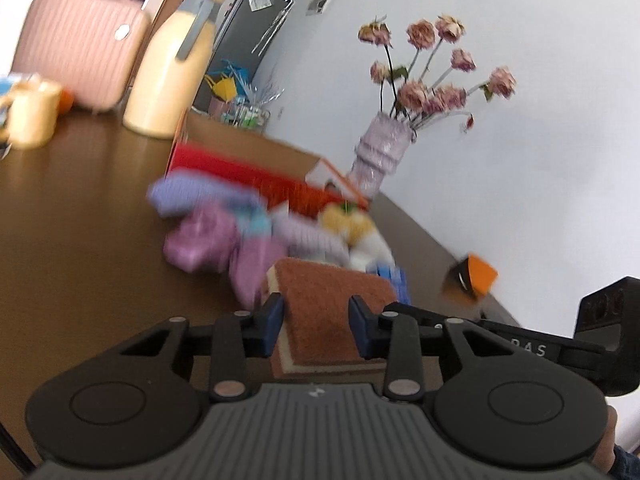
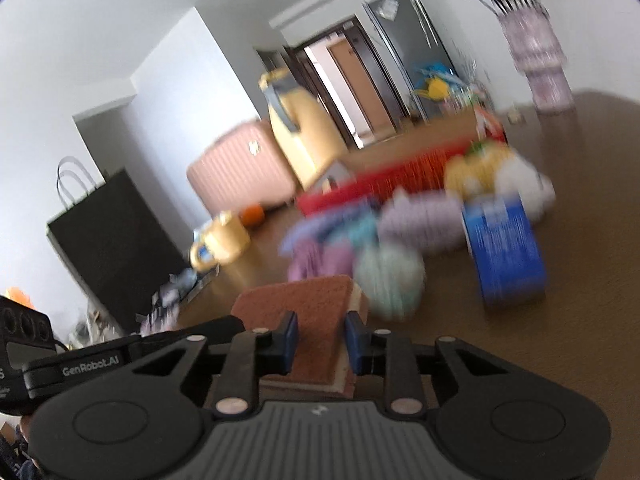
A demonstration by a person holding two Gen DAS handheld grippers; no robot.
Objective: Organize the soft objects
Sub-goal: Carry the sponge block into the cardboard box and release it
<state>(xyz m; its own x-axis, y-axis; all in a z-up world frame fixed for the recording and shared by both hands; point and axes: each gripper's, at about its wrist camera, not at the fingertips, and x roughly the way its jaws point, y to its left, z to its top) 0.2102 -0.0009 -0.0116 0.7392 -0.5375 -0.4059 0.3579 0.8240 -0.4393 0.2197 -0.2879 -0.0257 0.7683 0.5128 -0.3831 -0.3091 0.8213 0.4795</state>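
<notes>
In the left wrist view my left gripper (image 1: pixel 318 324) is shut on a brown-topped, yellow-backed sponge (image 1: pixel 328 292), which arches up between the blue pads. My right gripper (image 2: pixel 322 342) pinches a sponge (image 2: pixel 304 304) of the same kind in the right wrist view; I cannot tell whether it is the same one. Beyond lies a blurred heap of soft things: purple cloths (image 1: pixel 208 236), a yellow and white plush (image 1: pixel 344 220), a pale teal ball (image 2: pixel 390 276) and a blue pack (image 2: pixel 504 252). A red box (image 1: pixel 240 176) stands behind the heap. The two grippers are side by side.
On the brown table (image 1: pixel 80 220) stand a lilac vase of dried roses (image 1: pixel 380 156), a tall yellow jug (image 1: pixel 168 76), a pink case (image 1: pixel 80 44) and a yellow mug (image 1: pixel 32 116). A black paper bag (image 2: pixel 116 248) stands at the left.
</notes>
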